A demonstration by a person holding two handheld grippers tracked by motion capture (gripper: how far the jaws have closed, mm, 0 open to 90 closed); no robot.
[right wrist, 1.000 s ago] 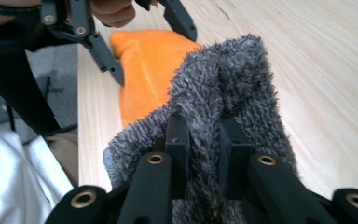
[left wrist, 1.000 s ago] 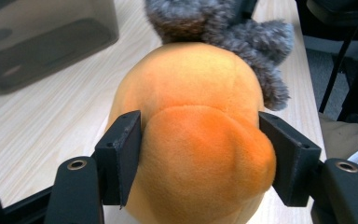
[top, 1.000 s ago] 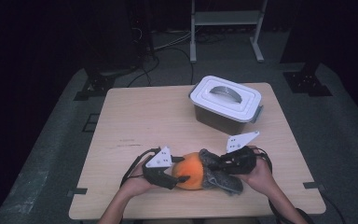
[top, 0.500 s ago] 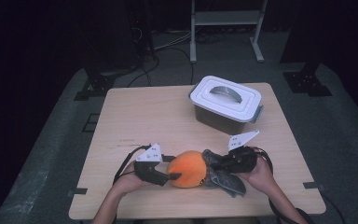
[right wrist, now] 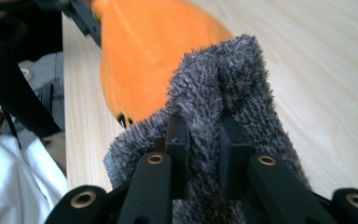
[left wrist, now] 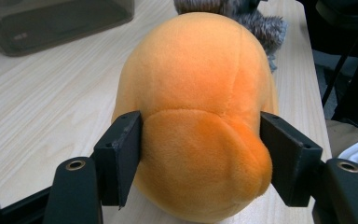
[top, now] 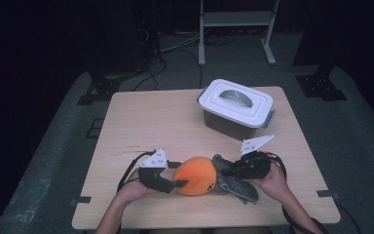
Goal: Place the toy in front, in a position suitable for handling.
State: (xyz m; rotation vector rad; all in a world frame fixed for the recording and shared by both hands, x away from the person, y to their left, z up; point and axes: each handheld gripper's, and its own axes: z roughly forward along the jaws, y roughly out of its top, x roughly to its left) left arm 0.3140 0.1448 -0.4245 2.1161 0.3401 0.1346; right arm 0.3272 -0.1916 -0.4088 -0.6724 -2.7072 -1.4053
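Note:
A round orange plush toy [top: 195, 175] lies on the wooden table [top: 151, 122] near its front edge, with a grey fuzzy piece [top: 236, 185] joined to its right side. My left gripper [top: 177, 183] comes in from the left, its jaws pressing on both sides of the orange plush [left wrist: 200, 116]; they have just eased open slightly and still squeeze it. My right gripper [top: 226, 171] reaches in from the right. In the right gripper view [right wrist: 205, 126] it is pinched shut on a fold of the grey fuzzy piece [right wrist: 223, 88], with the orange plush [right wrist: 149, 51] behind.
A grey plastic box with a white handled lid [top: 236, 105] stands at the back right of the table; its dark wall [left wrist: 51, 23] appears in the left gripper view. Bare wood stretches across the left and middle. The table's front edge lies just below both hands.
My left gripper and the orange plush have shifted slightly to the left. The right gripper has stayed in place on the grey piece.

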